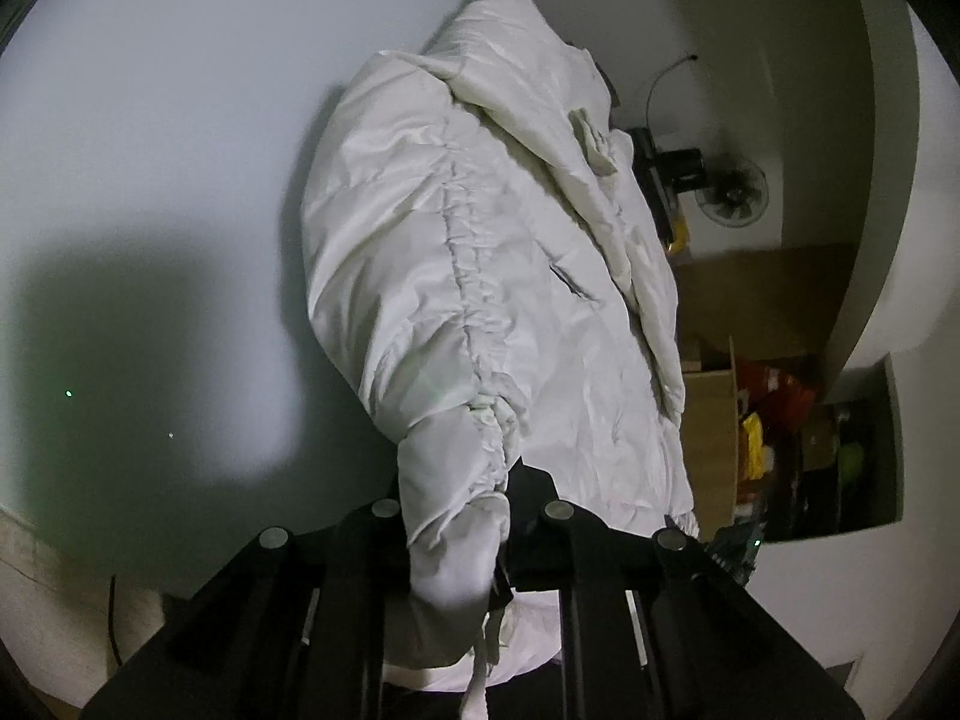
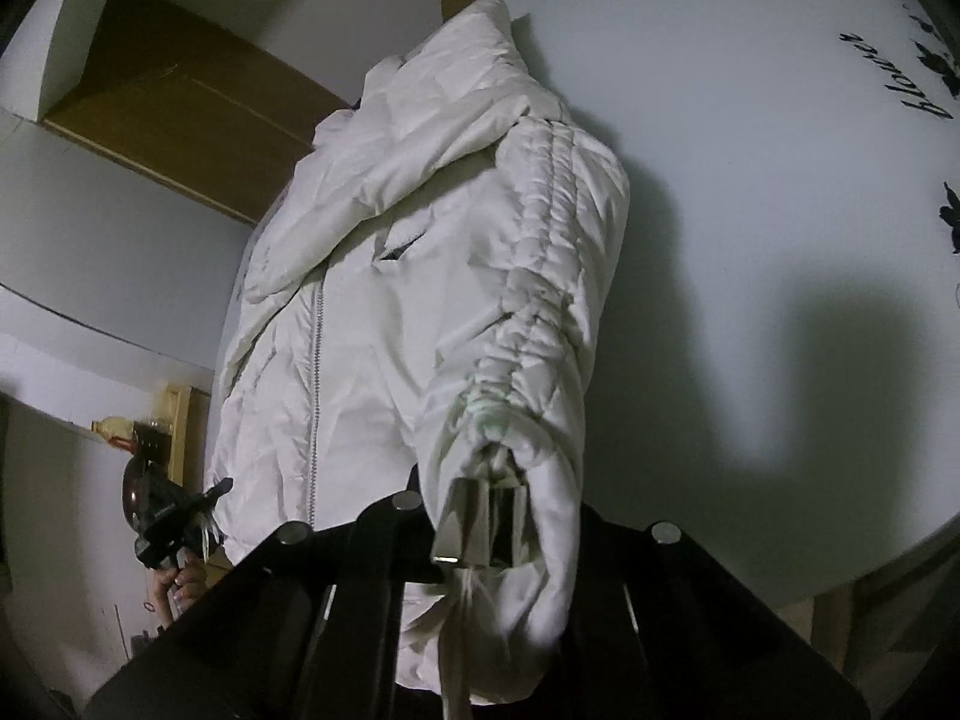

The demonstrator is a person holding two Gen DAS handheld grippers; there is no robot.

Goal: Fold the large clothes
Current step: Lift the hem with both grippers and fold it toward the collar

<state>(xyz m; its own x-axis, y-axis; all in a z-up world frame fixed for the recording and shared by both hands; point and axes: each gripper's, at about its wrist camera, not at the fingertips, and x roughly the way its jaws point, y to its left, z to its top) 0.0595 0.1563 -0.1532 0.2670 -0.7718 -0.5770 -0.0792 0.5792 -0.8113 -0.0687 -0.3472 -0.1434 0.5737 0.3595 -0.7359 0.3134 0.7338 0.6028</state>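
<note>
Left gripper (image 1: 480,531) pinches the white jacket (image 1: 480,276) hem between closed jaws; right gripper (image 2: 480,534) clamps its cuff (image 2: 498,480).

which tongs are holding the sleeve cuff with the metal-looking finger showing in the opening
The right tongs: a pale metallic finger shows inside that jacket cuff. The left tongs show only black fingers beside their cuff.

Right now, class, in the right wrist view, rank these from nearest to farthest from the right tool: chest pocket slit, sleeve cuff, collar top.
1. sleeve cuff, at the right tool, fingers gripping it.
2. chest pocket slit, mid-jacket, left of the sleeve.
3. collar top, the jacket's far end.
</note>
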